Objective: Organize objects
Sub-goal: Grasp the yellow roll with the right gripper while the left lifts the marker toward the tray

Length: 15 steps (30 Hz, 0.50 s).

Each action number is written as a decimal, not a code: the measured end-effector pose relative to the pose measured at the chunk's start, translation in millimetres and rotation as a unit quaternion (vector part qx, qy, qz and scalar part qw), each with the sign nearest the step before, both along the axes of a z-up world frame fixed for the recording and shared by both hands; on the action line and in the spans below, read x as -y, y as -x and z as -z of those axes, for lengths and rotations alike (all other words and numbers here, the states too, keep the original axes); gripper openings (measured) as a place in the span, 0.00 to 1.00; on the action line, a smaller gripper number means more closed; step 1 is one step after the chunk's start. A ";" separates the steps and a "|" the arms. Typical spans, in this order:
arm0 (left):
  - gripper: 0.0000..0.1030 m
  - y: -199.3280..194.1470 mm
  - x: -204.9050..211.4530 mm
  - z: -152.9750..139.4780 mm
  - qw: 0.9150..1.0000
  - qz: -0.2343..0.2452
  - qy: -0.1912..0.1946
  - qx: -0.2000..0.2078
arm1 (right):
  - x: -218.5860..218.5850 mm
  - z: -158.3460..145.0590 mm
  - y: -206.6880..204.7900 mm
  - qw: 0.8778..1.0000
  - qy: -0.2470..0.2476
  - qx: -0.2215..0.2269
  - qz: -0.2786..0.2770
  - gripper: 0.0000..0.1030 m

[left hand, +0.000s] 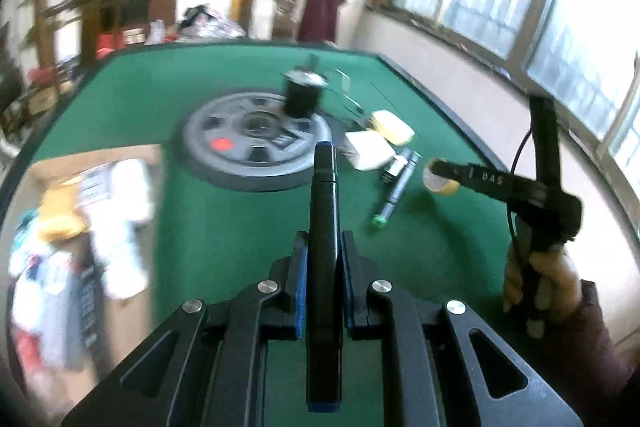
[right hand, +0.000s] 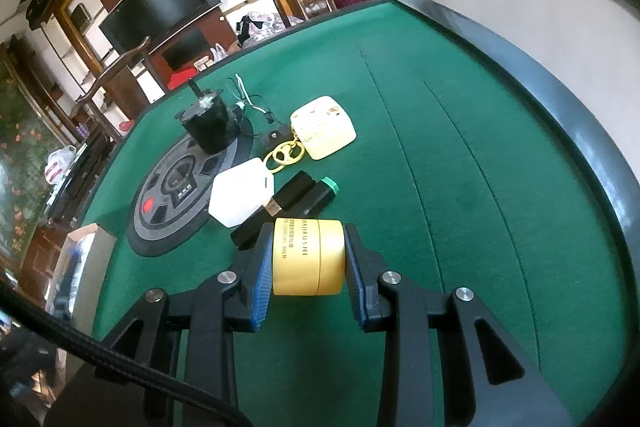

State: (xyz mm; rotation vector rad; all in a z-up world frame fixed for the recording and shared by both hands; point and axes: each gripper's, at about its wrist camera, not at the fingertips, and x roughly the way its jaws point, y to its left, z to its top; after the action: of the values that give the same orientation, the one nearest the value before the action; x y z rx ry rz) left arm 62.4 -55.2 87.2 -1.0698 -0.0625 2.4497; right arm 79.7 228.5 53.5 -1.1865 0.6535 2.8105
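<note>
Clamping a slim black cylindrical tube [left hand: 325,227] at centre frame, the left gripper [left hand: 324,267] is risking it pivoting loose. Lower centre in the right wrist view, the right gripper [right hand: 308,259] is pinching a round yellow balm jar [right hand: 308,257] above the green felt table [right hand: 460,187]; its curved sides could slip.

Green felt table [right hand: 460,155], grey disc [right hand: 176,195] (perhaps a speaker), white hexagonal box [right hand: 240,197], cream case [right hand: 324,133]
</note>
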 end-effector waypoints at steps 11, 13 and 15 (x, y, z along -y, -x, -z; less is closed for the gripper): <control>0.11 -35.2 143.8 -6.3 0.989 -0.146 -0.030 -0.018 | 3.8 -3.3 -9.0 1.000 0.003 -0.001 0.014 0.28; 0.11 -41.4 164.3 -5.0 0.985 -0.167 -0.031 -0.021 | 10.5 -8.1 -17.8 1.000 0.023 -0.009 0.007 0.28; 0.11 -42.7 175.8 -2.1 0.983 -0.179 -0.033 -0.019 | 25.1 -12.1 -24.8 0.999 0.040 -0.009 -0.014 0.28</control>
State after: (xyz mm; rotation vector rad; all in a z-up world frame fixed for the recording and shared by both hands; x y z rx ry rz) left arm 105.0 -230.9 89.2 -1.0572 -0.3509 2.7624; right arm 104.5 203.4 65.6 -1.1921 0.7647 2.8468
